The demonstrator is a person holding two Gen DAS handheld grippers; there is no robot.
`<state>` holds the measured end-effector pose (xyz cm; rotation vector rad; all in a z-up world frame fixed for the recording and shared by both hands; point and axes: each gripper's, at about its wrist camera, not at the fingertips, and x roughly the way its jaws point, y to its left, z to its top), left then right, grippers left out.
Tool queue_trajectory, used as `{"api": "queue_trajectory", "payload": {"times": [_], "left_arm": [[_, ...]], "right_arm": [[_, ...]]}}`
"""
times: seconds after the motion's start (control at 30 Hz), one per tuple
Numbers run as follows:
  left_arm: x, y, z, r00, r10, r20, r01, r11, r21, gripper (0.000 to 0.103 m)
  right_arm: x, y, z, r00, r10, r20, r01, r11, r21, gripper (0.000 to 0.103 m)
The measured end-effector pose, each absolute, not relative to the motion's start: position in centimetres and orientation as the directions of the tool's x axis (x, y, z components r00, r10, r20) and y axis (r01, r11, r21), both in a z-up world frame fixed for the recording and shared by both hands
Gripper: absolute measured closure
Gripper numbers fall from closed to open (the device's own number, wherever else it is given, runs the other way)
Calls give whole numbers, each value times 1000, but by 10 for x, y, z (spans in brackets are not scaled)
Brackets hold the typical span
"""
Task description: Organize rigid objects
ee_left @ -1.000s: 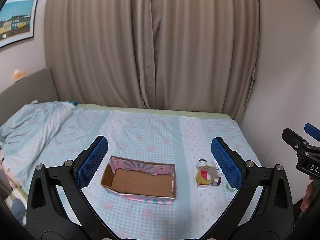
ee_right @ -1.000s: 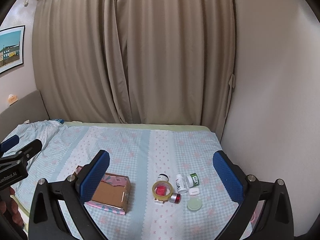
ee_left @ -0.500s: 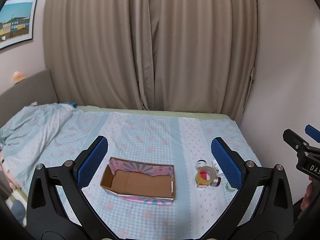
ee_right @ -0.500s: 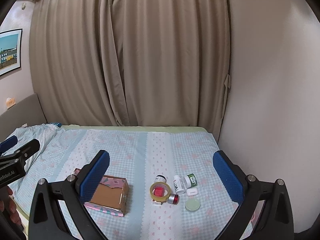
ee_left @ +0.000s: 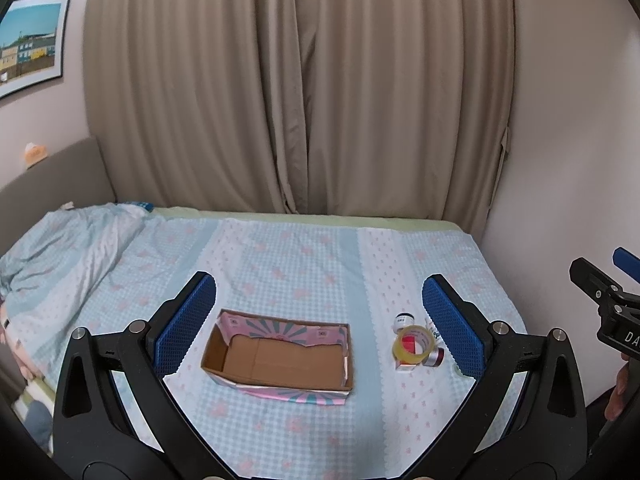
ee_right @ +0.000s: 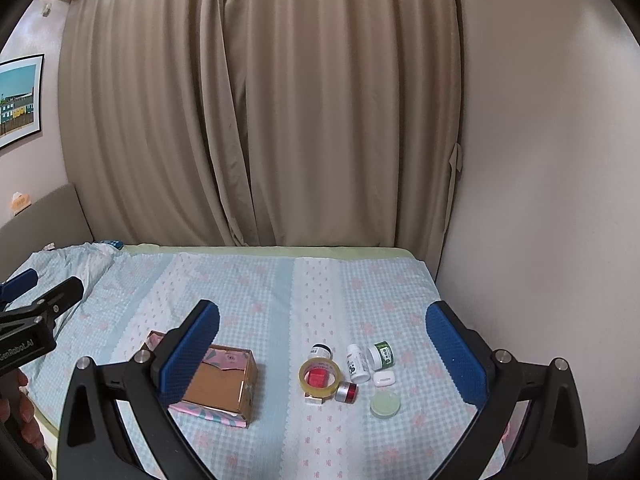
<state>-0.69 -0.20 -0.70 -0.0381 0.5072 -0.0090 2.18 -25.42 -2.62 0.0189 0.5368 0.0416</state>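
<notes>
Your left gripper (ee_left: 320, 324): jaws released, over cardboard box (ee_left: 280, 360). Your right gripper (ee_right: 322, 344): jaws released, above tape roll (ee_right: 319, 375), bottles.

Each tool is a black plastic fork of two angled arms with triangular cut-outs and round silver screw heads at the joints. The left tool (ee_left: 320, 320) and the right tool (ee_right: 322, 344) both end in blue fingers (ee_left: 186, 322) with a fine knobbled texture. White lettering, only partly readable, marks the black tool bodies seen from the side.
</notes>
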Motion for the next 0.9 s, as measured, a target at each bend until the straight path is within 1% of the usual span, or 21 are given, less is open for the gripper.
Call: {"api": "queue_trajectory", "payload": {"times": [0.67,0.9], "left_arm": [[5,-11,-15,860,-57,-508,39,998,-46,0],[24,-33,-29,828,-122,-548,101,992,-69,1]], "right_arm": [[18,-251,-18,848,17,-529,-8,1000,20,0],[17,-262,-18,829,-6,-560,18,1000,15,0]]}}
